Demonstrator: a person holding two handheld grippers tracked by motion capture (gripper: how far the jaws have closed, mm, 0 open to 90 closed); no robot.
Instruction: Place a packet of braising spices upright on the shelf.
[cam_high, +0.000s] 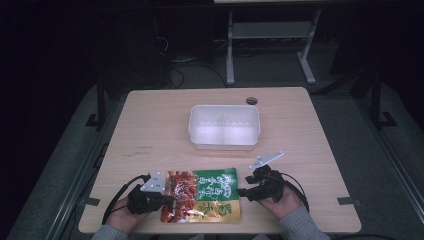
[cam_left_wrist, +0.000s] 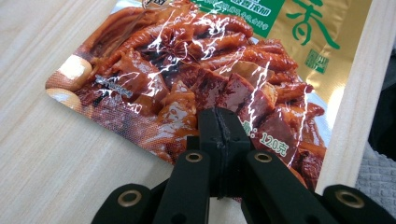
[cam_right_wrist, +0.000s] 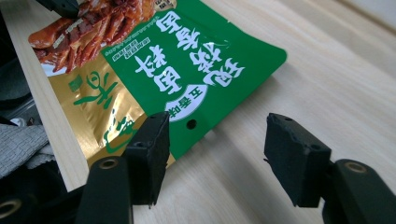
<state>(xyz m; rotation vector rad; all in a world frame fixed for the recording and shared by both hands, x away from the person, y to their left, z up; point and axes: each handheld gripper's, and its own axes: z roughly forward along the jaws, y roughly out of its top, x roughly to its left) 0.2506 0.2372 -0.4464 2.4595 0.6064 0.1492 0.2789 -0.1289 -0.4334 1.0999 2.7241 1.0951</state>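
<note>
At the near edge of the table (cam_high: 150, 120) lay 1 snack pouch (cam_high: 205, 192), flat, printed with red braised pieces on its left portion and green and gold panels on its right. 2 hand-held grippers flanked it, 1 at each short end.

The left gripper (cam_high: 167, 198) had its jaws closed flat together on the pouch's left end; in the left gripper view the joined pads (cam_left_wrist: 219, 135) sat on the red printed area, and the pouch (cam_left_wrist: 201, 70) ran away from them across the wood and reached the table edge.

The right gripper (cam_high: 241, 192) stood just beside the pouch's right end with its jaws spread wide. In the right gripper view 1 pad overlapped the gold and green corner of the pouch (cam_right_wrist: 187, 74) and the other stood over bare wood; whether the first pad touched the foil could not be told. Nothing was gripped.

Farther back, near the table centre and well apart from the pouch, stood 1 white rectangular container (cam_high: 224, 145), divided into 2 compartments.
</note>
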